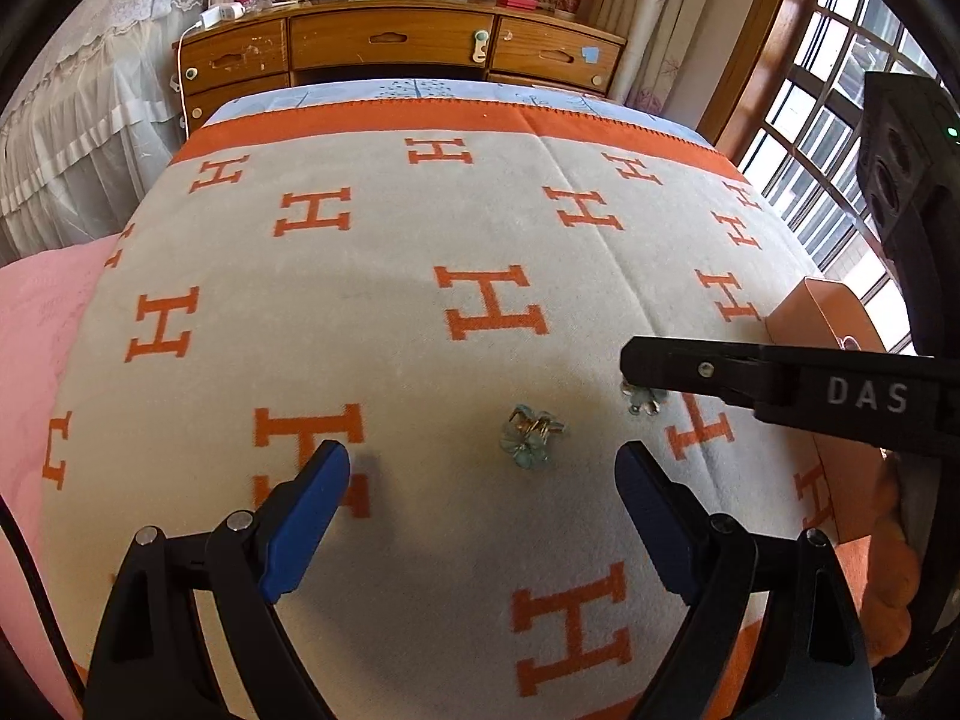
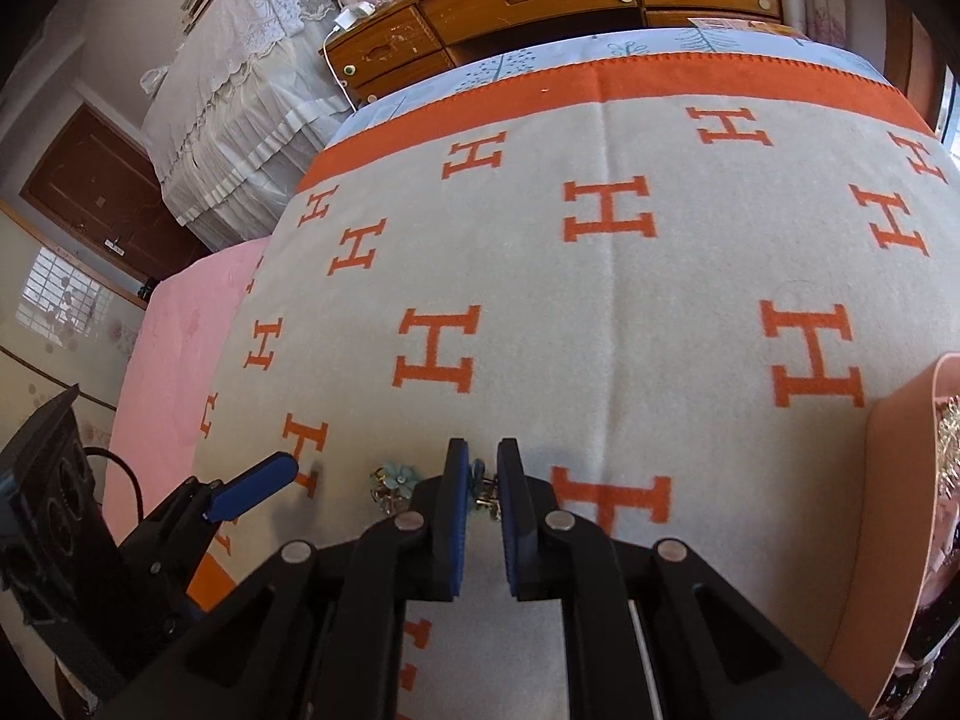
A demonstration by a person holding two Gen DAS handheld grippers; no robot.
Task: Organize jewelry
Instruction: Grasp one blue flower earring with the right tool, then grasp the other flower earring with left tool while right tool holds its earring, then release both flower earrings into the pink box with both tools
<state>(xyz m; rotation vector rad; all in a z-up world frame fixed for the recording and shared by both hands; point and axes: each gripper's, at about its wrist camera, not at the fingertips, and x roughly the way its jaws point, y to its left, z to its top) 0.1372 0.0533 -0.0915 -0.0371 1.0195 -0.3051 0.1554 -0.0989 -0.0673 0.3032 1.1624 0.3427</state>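
A bed carries a grey blanket patterned with orange H letters and edged with an orange band at its far end. Two small pieces of jewelry lie on it near the camera.

The left tool hovers just above the blanket with its blue-padded fingers spread wide and nothing between them. A pale blue flower earring with gold hooks lies on the blanket just beyond the gap, touching neither pad.

To the right of it, the right tool comes in from the right side with its jaws drawn nearly together around a second flower earring. This piece sits in the narrow gap between the pads, resting on the blanket; whether the pads actually press on it cannot be told. In the left wrist view the same piece peeks out from under the black finger.

An orange box stands on the blanket at the right, just behind the right tool; something glittery shows inside its open top in the right wrist view.

Beyond the bed's far end stands a wooden dresser with drawers and small clutter on top. A pink cover lies along the bed's left side.
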